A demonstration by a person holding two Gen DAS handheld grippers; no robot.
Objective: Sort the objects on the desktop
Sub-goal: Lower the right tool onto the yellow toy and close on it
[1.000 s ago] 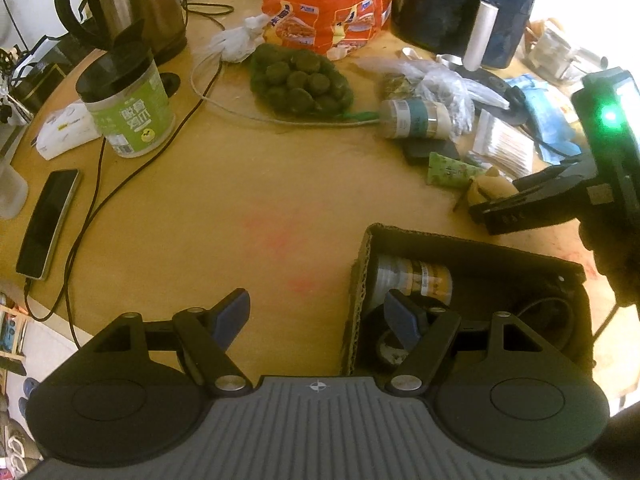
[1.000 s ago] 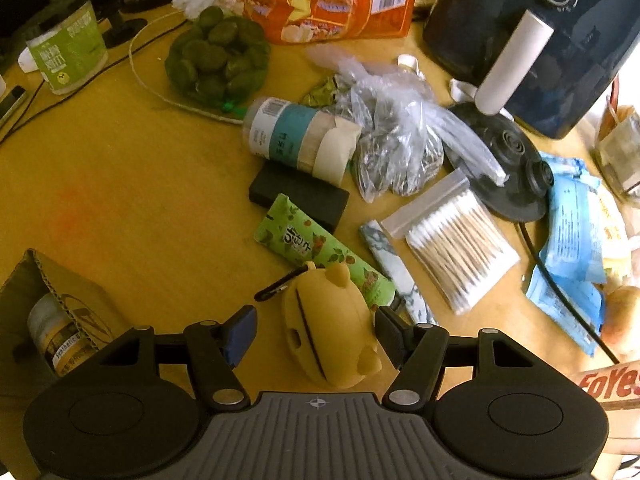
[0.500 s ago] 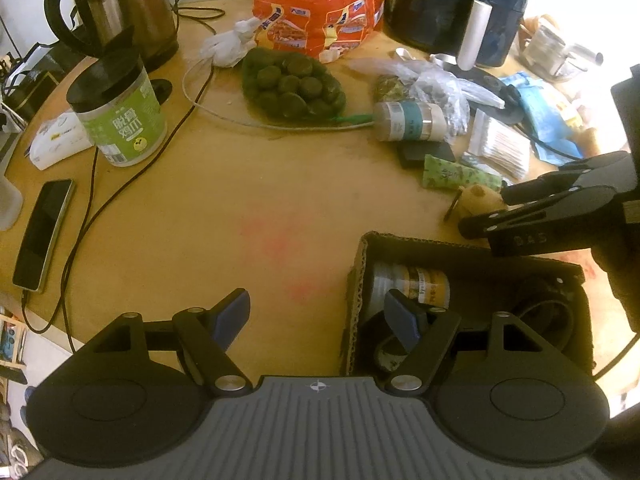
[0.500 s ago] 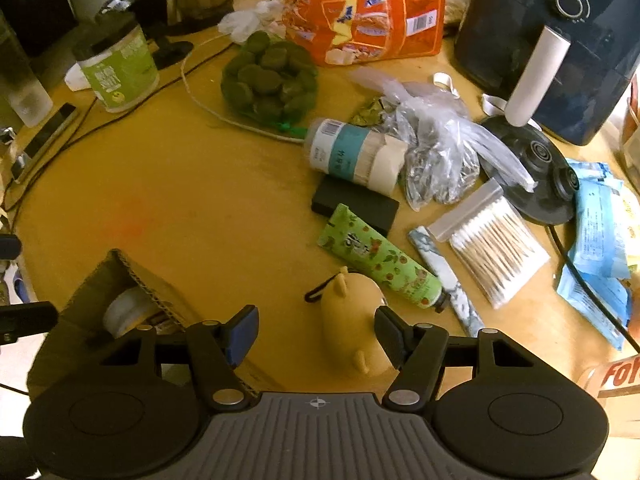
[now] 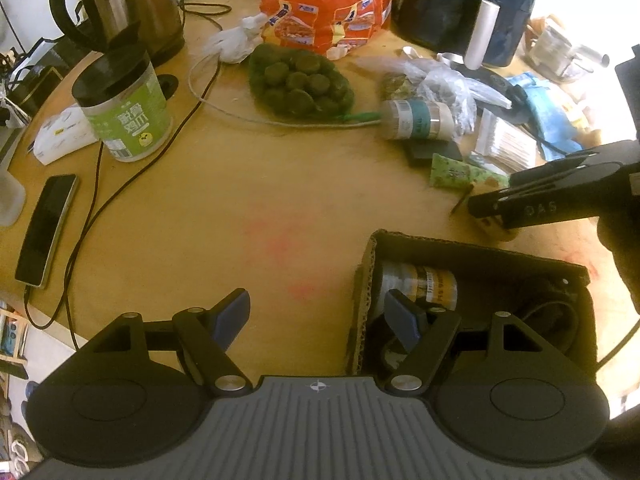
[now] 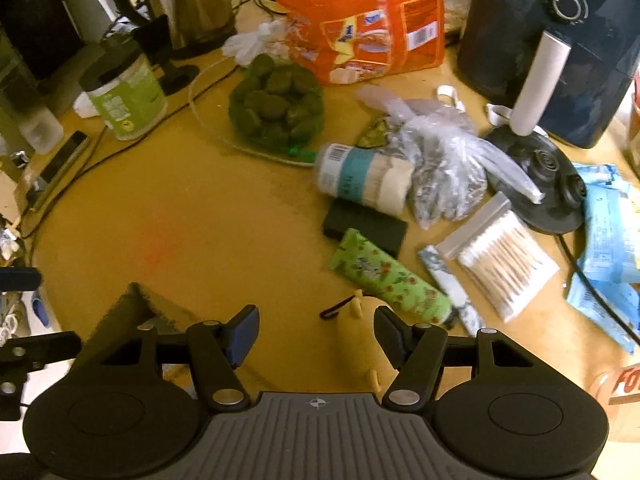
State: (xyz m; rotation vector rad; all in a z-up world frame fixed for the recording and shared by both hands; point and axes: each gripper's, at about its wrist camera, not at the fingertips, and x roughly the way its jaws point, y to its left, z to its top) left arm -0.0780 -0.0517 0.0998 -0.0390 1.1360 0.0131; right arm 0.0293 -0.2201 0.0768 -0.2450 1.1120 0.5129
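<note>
Left wrist view: left gripper hangs with jaws spread, nothing between them, its right finger over the cardboard box at 4 o'clock, where a labelled jar lies inside

Right wrist view: right gripper stands apart-jawed over the yellow toy case at 6 o'clock, pads not pressing it; green tube just beyond at 2 o'clock

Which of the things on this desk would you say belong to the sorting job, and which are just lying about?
Job in hand:
cardboard box
yellow toy, between the right gripper's fingers
green tube
cotton swabs
bottle on its side

Probably just lying about:
kettle
air fryer
phone
orange snack bag
</note>
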